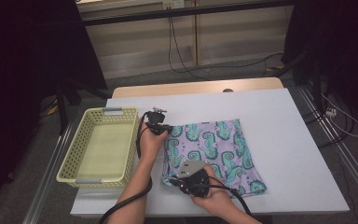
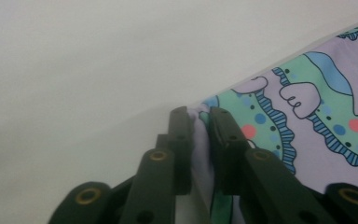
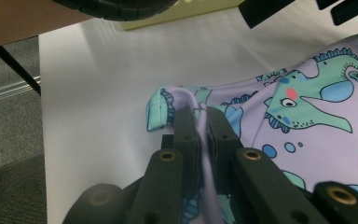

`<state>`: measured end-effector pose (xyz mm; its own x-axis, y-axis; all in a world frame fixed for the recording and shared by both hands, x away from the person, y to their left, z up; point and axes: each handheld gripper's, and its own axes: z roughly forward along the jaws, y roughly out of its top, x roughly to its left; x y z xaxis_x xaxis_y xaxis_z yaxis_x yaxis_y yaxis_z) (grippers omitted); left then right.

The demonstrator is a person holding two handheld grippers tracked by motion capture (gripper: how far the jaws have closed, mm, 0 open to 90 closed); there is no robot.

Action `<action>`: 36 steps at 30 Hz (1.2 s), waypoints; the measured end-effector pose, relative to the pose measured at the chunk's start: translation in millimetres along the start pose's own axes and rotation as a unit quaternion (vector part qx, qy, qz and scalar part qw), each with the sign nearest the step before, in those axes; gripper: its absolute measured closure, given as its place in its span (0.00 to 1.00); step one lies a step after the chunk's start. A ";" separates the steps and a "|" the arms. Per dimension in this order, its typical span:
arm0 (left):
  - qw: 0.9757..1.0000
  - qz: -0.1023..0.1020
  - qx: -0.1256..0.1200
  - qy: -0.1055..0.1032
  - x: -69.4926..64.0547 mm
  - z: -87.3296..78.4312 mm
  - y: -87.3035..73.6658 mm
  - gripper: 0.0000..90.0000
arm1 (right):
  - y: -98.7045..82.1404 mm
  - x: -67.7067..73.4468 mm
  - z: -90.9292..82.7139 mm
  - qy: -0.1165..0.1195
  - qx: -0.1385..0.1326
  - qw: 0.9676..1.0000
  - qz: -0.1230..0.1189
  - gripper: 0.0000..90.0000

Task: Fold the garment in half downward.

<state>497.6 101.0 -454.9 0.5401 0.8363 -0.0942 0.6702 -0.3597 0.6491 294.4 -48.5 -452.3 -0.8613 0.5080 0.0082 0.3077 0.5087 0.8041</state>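
A white surface (image 1: pixel 279 140) sits at the centre of the high view, laid over a tabletop whose wooden edge (image 1: pixel 196 87) shows at twelve o'clock. Beyond it runs a pale wall panel (image 1: pixel 223 42) under a dark rail (image 1: pixel 186 13), with black cables (image 1: pixel 177 56) hanging to the grey floor (image 1: pixel 261 70). Dark curtains (image 1: pixel 28 56) close in at nine and three o'clock. Metal rails (image 1: pixel 51 168) flank both sides. The light is dim.

White table (image 1: pixel 279 140) seen in high view. Yellow perforated basket (image 1: pixel 103 144) is set on its left edge. Seahorse-print cloth (image 1: pixel 214 151) is laid flat on it, centre-near, just right of the basket.
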 end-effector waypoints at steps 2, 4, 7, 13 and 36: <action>1.000 0.000 0.004 0.002 -0.3 -0.7 2.9 0.92 | 0.2 0.6 0.4 0.000 -0.001 1.000 0.000 0.95; 1.000 -0.003 0.006 -0.002 1.0 -3.6 5.6 0.93 | 0.0 0.8 -0.3 0.001 -0.001 1.000 -0.001 0.95; 1.000 -0.015 -0.003 -0.010 2.6 -11.7 9.2 0.95 | 0.2 -0.7 -2.3 0.002 -0.008 1.000 0.005 0.95; 1.000 -0.019 -0.002 -0.010 4.8 -25.8 17.9 0.96 | 3.1 2.0 -4.2 0.004 -0.016 1.000 0.005 0.95; 1.000 -0.018 0.014 0.008 15.2 -51.5 35.9 0.97 | 20.2 7.7 -0.6 0.007 -0.050 0.999 0.014 0.95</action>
<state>503.7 122.1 -394.1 0.5067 0.8557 -0.1046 0.7036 -0.3404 0.6237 293.7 -34.7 -435.6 -0.8587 0.5110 0.0389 0.2902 0.4222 0.8588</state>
